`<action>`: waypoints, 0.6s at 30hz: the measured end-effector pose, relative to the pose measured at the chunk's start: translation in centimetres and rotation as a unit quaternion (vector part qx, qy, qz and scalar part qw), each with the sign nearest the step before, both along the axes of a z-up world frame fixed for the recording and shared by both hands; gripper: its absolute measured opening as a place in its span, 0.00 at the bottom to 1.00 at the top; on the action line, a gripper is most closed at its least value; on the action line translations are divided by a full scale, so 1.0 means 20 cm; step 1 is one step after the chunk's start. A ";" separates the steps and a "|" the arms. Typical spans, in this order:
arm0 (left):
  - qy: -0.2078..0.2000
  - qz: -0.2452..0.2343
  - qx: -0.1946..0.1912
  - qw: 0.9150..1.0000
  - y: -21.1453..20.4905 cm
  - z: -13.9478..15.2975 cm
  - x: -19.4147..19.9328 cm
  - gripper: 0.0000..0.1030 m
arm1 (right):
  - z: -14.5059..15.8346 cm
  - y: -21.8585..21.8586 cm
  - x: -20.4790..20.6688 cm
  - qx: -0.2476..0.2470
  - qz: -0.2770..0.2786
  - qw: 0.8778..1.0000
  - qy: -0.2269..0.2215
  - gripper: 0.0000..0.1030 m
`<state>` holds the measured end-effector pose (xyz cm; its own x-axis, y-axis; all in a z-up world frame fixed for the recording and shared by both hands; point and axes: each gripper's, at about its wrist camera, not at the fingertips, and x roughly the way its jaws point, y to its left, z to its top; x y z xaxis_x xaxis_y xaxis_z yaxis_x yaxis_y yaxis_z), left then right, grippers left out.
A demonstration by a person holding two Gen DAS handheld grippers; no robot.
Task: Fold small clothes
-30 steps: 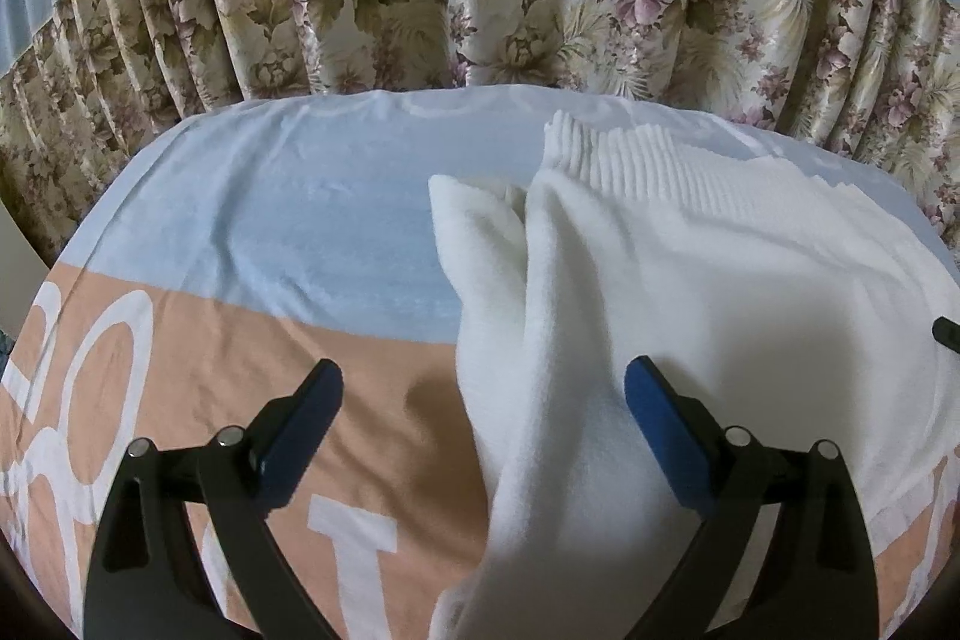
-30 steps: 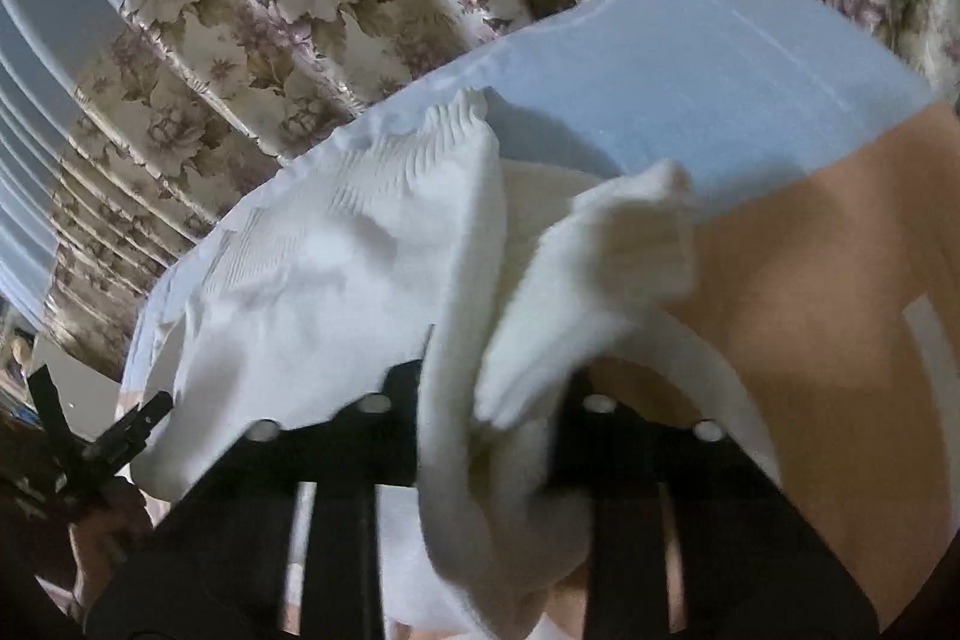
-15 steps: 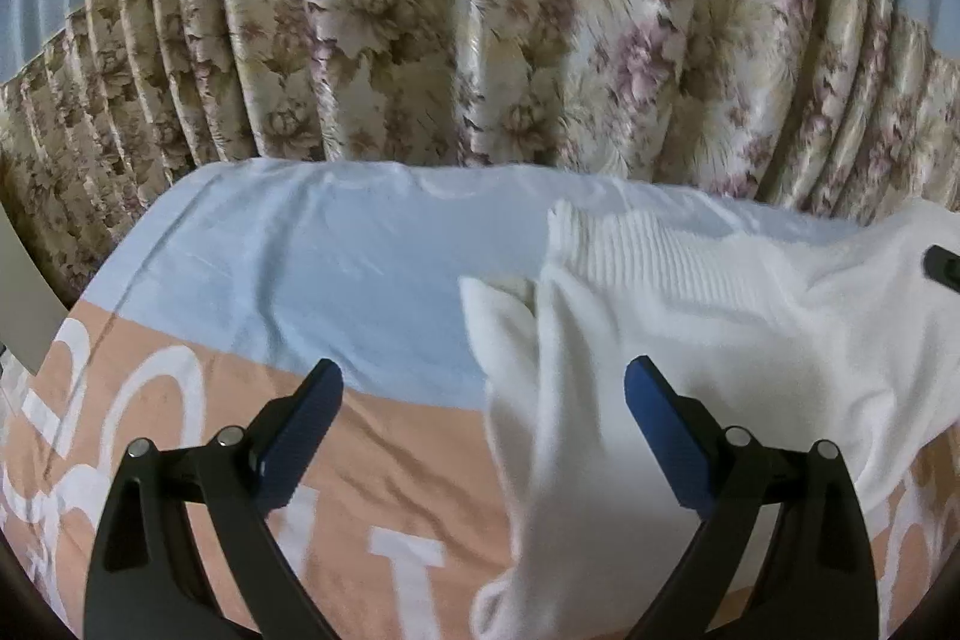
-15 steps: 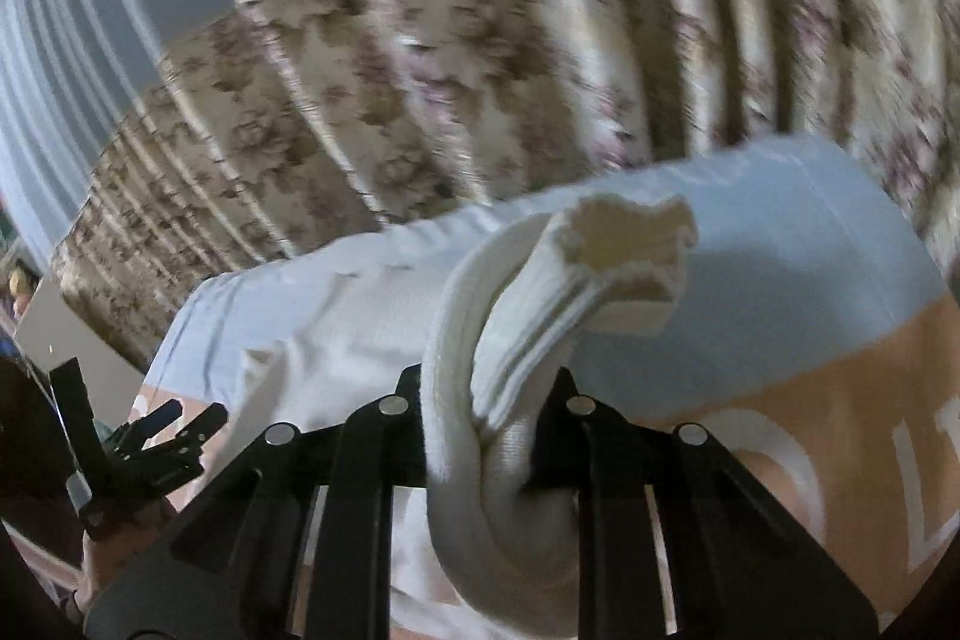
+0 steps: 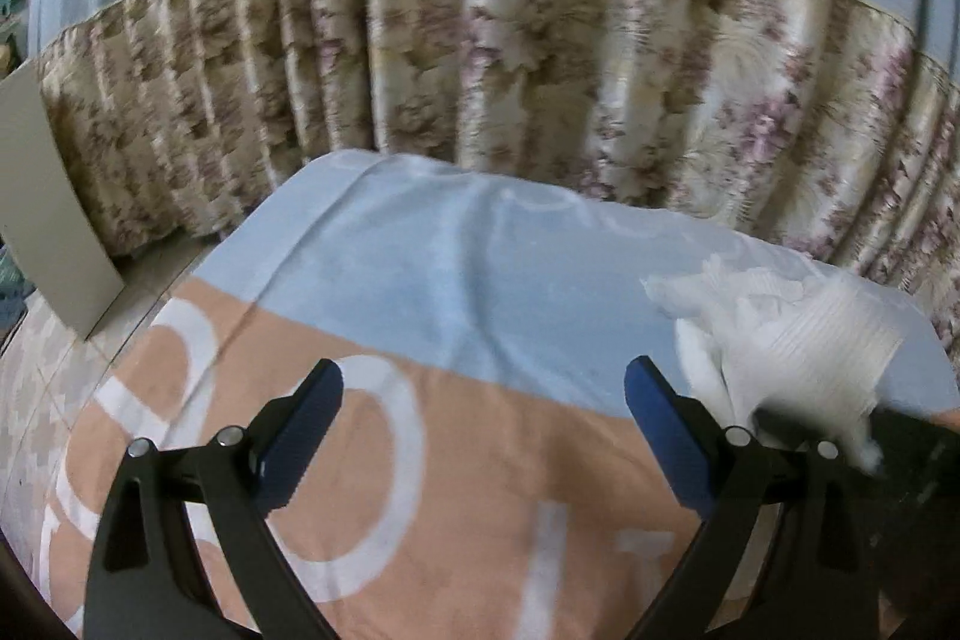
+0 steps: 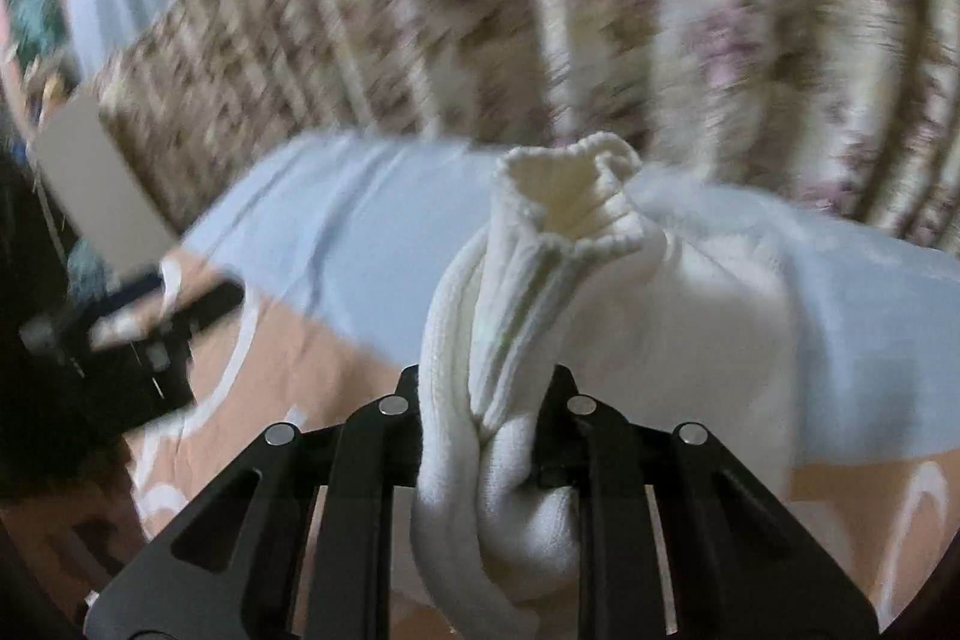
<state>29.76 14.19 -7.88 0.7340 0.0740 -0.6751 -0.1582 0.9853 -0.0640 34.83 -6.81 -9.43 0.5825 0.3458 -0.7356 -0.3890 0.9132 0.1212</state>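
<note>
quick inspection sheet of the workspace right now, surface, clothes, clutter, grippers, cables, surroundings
surface: blue and peach towel with white lettering spread flat, lightly creased
job's things: white knitted garment bunched and lifted off the towel, its ribbed cuff pointing up; the rest trails to the towel on the right
clutter: nothing seen on the towel
grippers: right gripper shut on the white knitted garment; left gripper open, nothing between its blue-padded fingers, above the peach band
cables: nothing seen
surroundings: floral pleated curtain behind the surface; grey flat board leaning at left; both views motion-blurred
</note>
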 end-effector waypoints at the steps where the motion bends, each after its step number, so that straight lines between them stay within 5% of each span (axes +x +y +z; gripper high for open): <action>1: 0.002 0.004 0.000 1.000 0.03 -0.01 -0.01 0.93 | -0.04 0.05 -0.02 -0.007 0.008 1.000 0.006 0.19; 4: 0.003 0.011 -0.002 1.000 0.08 -0.02 -0.03 0.93 | -0.15 0.19 -0.08 -0.038 0.038 0.999 0.012 0.29; 7: 0.007 0.011 -0.009 1.000 0.10 -0.03 -0.05 0.93 | -0.10 0.18 -0.14 0.002 0.047 0.999 0.009 0.43; 12: -0.001 -0.010 -0.003 1.000 -0.01 0.01 -0.06 0.93 | 0.11 -0.06 -0.26 0.076 0.027 0.996 -0.027 0.54; 18: -0.003 -0.032 -0.010 0.999 -0.19 0.05 -0.05 0.93 | 0.14 -0.38 -0.29 0.046 -0.050 0.997 -0.042 0.54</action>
<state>28.79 10.37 -6.98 0.7406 0.0143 -0.6718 -0.0952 0.9919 -0.0838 29.10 -14.37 -6.67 0.6753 0.3465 -0.6511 -0.3094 0.9344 0.1764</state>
